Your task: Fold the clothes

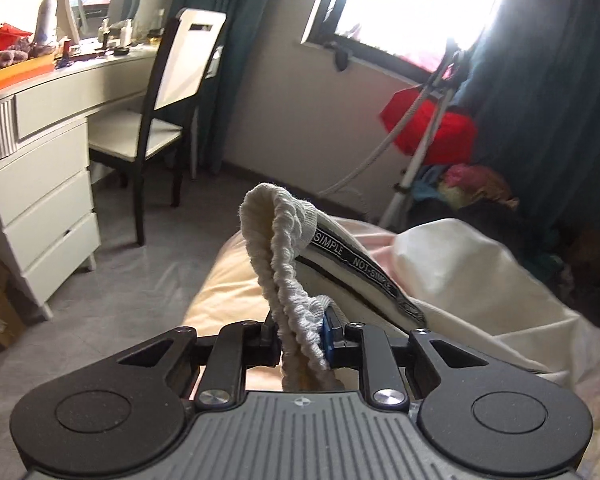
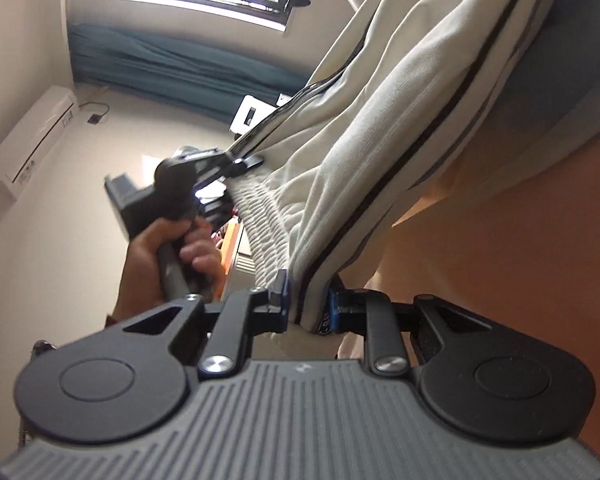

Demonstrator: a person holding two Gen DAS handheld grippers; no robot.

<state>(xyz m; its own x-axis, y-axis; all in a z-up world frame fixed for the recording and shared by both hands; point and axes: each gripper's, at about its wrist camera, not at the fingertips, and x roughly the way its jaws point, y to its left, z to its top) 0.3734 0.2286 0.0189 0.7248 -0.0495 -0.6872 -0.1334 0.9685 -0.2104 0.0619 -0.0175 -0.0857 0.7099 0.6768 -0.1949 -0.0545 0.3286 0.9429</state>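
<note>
Left gripper (image 1: 302,338) clamped on ribbed waistband (image 1: 284,248); right gripper (image 2: 306,304) clamped on cream trousers (image 2: 380,132), hanging between. Best kept taut and level, then lowered onto bed (image 1: 220,292) beyond.

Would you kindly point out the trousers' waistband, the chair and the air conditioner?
waistband (image 1: 288,276), left wrist view, ribbed elastic edge.
chair (image 1: 184,68), left wrist view, white backrest.
air conditioner (image 2: 32,140), right wrist view, white front casing.

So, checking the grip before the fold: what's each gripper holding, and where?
Both hold the cream trousers by the ribbed waistband: left gripper, right gripper.
</note>
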